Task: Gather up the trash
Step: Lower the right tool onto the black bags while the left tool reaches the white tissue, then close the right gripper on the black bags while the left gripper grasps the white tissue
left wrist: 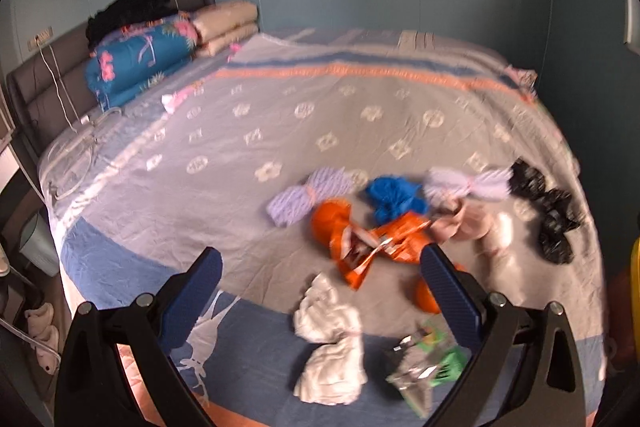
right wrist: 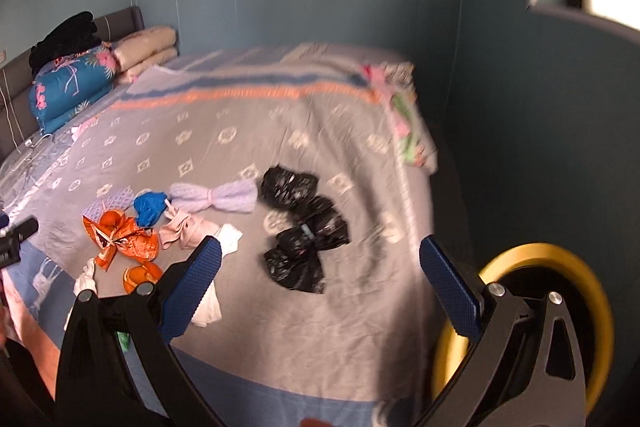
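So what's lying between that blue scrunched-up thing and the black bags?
A pale lilac bundle tied at its middle lies between the blue bag and the black bags, clearest in the right wrist view.

glossy crinkled black plastic bags [right wrist: 306, 231], shiny orange foil wrapper [left wrist: 372, 247], matt wrinkled cloth bedspread [left wrist: 248, 211].

left gripper [left wrist: 320, 281] jaws apart | orange wrapper [left wrist: 372, 247] between | bed [left wrist: 180, 187]
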The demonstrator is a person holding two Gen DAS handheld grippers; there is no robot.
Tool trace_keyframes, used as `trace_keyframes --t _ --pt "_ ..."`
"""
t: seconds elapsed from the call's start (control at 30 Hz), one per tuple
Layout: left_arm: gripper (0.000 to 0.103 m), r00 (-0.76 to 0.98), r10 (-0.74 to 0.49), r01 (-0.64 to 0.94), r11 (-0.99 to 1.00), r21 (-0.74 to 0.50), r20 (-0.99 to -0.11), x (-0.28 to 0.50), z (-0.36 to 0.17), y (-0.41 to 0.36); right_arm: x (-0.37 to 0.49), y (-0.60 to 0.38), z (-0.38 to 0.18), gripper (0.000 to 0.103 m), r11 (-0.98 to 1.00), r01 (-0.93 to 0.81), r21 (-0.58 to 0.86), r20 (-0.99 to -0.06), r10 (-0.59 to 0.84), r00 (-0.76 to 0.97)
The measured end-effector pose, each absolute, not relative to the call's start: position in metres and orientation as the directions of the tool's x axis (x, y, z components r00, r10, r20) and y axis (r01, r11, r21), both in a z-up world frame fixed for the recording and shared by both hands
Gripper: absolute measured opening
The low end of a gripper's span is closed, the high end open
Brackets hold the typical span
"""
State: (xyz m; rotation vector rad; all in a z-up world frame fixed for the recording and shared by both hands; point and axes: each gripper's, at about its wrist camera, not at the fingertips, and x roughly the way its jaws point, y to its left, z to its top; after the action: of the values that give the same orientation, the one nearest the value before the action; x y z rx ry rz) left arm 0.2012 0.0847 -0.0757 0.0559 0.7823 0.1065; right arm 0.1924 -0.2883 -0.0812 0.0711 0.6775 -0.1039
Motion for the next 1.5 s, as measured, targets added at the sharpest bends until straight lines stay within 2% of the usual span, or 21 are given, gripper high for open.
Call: trace_keyframes --t 0.13,0.23,0.37,0.43,0.57,0.73,0.83,1.0,1.03,1.07,1.13,1.2,1.23,1.33,1.37,1.4,1.43,1.5 --pt "0.096 0.652 0.127 -0.09 0.992 0.091 -0.747 0.205 -0.106 0.097 0.232 -0.287 -0.1 0.095 0.993 0.098 0.061 -0.685 -0.03 0.728" --pt "0.096 0.607 0.126 -0.148 0.988 0.044 -0.784 0.2 -0.137 0.109 0.256 -0.29 -0.122 0.095 0.989 0.086 0.123 -0.726 0.031 0.687" --pt "0.096 0.585 0.148 -0.191 0.981 0.042 -0.798 0.196 -0.165 0.115 0.276 -0.294 -0.147 0.095 0.987 0.115 0.109 -0.764 0.009 0.646" --pt "0.096 0.575 0.128 -0.179 0.983 0.028 -0.808 0.197 -0.171 0.116 0.285 -0.293 -0.158 0.095 0.986 0.113 0.119 -0.782 0.023 0.623" --pt "0.096 0.635 0.146 -0.155 0.986 0.061 -0.758 0.194 -0.171 0.109 0.295 -0.294 -0.17 0.095 0.987 0.137 0.084 -0.791 -0.018 0.612" --pt "0.096 0.593 0.157 -0.127 0.987 0.101 -0.79 0.203 -0.18 0.109 0.305 -0.3 -0.188 0.095 0.982 0.182 0.048 -0.812 -0.068 0.58" --pt "0.096 0.578 0.129 -0.114 0.99 0.077 -0.806 0.205 -0.186 0.112 0.309 -0.298 -0.194 0.095 0.984 0.176 0.021 -0.811 -0.087 0.578" --pt "0.096 0.594 0.164 -0.088 0.986 0.139 -0.787 0.204 -0.194 0.105 0.313 -0.29 -0.199 0.094 0.987 0.16 0.018 -0.808 -0.08 0.583" --pt "0.096 0.593 0.159 -0.085 0.987 0.135 -0.789 0.204 -0.195 0.105 0.313 -0.289 -0.2 0.093 0.987 0.158 0.02 -0.809 -0.077 0.582" --pt "0.096 0.585 0.162 -0.086 0.987 0.138 -0.795 0.204 -0.197 0.105 0.314 -0.288 -0.202 0.085 0.988 0.156 0.023 -0.813 -0.072 0.578" --pt "0.094 0.592 0.162 -0.076 0.987 0.145 -0.79 0.203 -0.198 0.101 0.316 -0.286 -0.209 0.076 0.988 0.152 0.018 -0.83 -0.07 0.554" --pt "0.084 0.599 0.145 -0.056 0.989 0.139 -0.787 0.202 -0.198 0.098 0.317 -0.285 -0.213 0.075 0.99 0.144 0.006 -0.834 -0.075 0.547" --pt "0.082 0.598 0.139 -0.048 0.989 0.138 -0.79 0.203 -0.199 0.096 0.317 -0.284 -0.216 0.069 0.99 0.144 -0.002 -0.836 -0.081 0.542" --pt "0.064 0.602 0.122 -0.035 0.991 0.126 -0.789 0.201 -0.199 0.093 0.319 -0.286 -0.223 0.05 0.99 0.137 0.025 -0.854 -0.05 0.517" --pt "0.055 0.606 0.108 -0.031 0.993 0.112 -0.788 0.2 -0.199 0.093 0.319 -0.287 -0.225 0.04 0.99 0.136 0.038 -0.858 -0.037 0.512" --pt "0.044 0.607 0.094 -0.028 0.995 0.097 -0.789 0.198 -0.198 0.092 0.319 -0.287 -0.225 0.036 0.99 0.136 0.045 -0.858 -0.031 0.512" --pt "0.038 0.609 0.083 -0.027 0.996 0.084 -0.789 0.197 -0.197 0.093 0.318 -0.287 -0.224 0.025 0.99 0.134 0.047 -0.857 -0.029 0.515" --pt "0.02 0.611 0.065 -0.021 0.998 0.066 -0.789 0.196 -0.197 0.093 0.316 -0.286 -0.22 0.02 0.99 0.123 0.068 -0.85 -0.007 0.527"
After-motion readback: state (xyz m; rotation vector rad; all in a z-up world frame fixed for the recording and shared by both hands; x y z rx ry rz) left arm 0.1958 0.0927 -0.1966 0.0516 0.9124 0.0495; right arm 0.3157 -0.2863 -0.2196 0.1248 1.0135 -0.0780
